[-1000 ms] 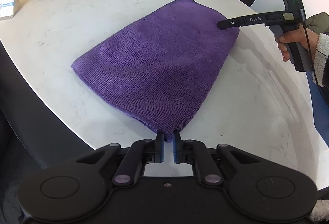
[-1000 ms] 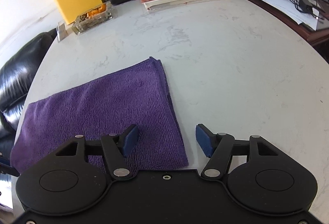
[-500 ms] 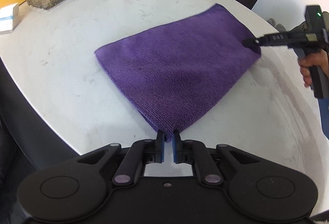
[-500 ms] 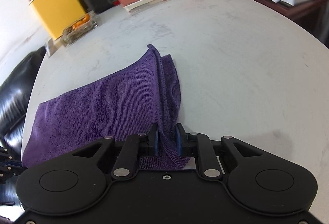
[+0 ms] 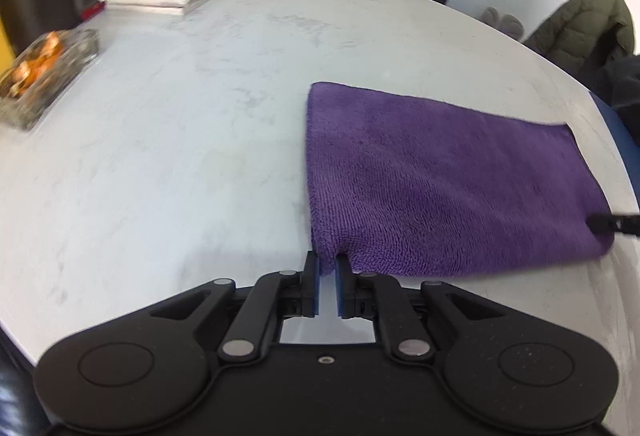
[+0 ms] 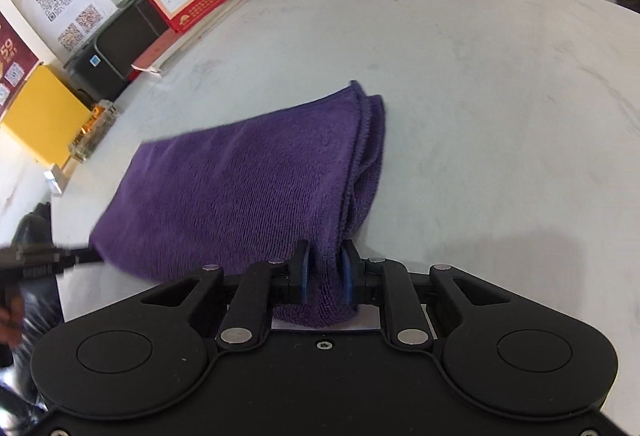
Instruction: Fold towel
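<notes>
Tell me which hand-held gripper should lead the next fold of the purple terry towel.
Probably the right hand-held gripper: it clamps a thick bunch of the purple terry towel beside the layered edges. The left hand-held gripper pinches only a corner tip.

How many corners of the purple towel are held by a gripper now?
2. The left gripper pinches one near corner of the towel; the right gripper pinches the other near corner.
</notes>
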Tool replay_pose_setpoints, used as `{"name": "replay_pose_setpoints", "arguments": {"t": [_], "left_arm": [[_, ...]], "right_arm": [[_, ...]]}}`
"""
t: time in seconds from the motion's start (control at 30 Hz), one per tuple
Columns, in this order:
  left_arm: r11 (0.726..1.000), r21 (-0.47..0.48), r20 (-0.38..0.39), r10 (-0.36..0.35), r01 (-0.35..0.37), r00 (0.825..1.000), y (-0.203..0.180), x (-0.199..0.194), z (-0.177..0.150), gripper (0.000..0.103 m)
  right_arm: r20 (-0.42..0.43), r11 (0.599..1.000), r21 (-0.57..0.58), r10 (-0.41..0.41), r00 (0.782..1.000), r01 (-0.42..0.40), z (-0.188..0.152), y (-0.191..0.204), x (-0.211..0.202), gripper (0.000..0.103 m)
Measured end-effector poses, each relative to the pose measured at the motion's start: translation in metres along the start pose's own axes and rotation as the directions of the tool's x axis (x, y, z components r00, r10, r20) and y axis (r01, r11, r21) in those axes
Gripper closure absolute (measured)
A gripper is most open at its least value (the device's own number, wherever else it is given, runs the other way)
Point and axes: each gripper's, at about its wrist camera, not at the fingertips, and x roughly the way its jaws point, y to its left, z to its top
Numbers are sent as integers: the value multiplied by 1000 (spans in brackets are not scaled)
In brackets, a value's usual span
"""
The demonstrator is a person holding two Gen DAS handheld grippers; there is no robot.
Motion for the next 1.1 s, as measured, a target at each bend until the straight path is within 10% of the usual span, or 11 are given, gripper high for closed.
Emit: {"name": "replay_pose_setpoints", "arguments": {"t": [0.23,0.7,1.1], "left_arm": [[974,210,-46,-77,85,996,1,11,18,95],[924,354,-41,-138,144,990,10,9,18,95],[889,414,24,-228,198,973,-3,-53,25,94]], "right_arm": [[70,976,149,-173,982,161,-60,34,-25,86],[50,925,169,-352,935,340,-72,67,-22,77],[232,893,44,-445,865,447,-80,116,-104,44]]}}
